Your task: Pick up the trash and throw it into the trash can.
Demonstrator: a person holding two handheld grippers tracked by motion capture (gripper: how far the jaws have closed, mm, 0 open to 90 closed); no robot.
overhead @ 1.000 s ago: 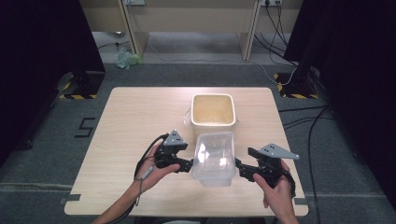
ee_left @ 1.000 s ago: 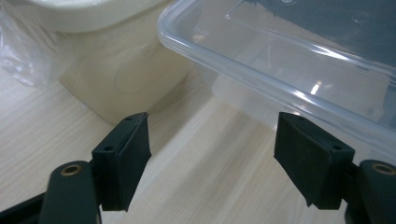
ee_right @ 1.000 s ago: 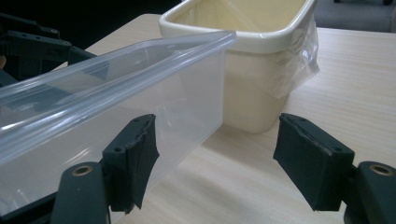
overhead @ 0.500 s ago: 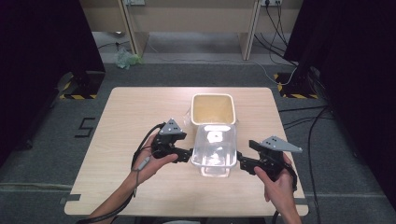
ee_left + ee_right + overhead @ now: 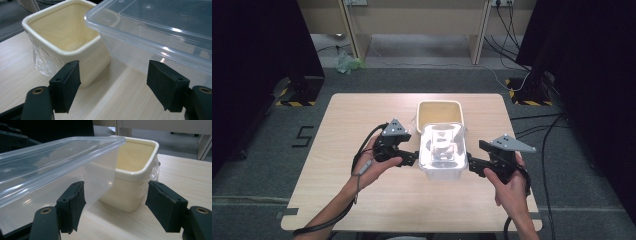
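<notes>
Grippers [image 5: 412, 159] [image 5: 473, 166] open, flanking clear container [image 5: 442, 150]; wooden table [image 5: 362, 115], grey carpet [image 5: 272, 165].

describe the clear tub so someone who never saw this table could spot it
On the wooden table, look between the left gripper and right gripper. The clear plastic tub sits there, just in front of the cream tub; it alone is see-through and lidded.

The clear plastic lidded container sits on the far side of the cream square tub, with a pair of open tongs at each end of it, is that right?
Not quite. The clear plastic lidded container sits on the near side of the cream square tub, towards the person, as the high view shows. The rest holds: the left tongs and the right tongs are open, one at each end of it.
</notes>
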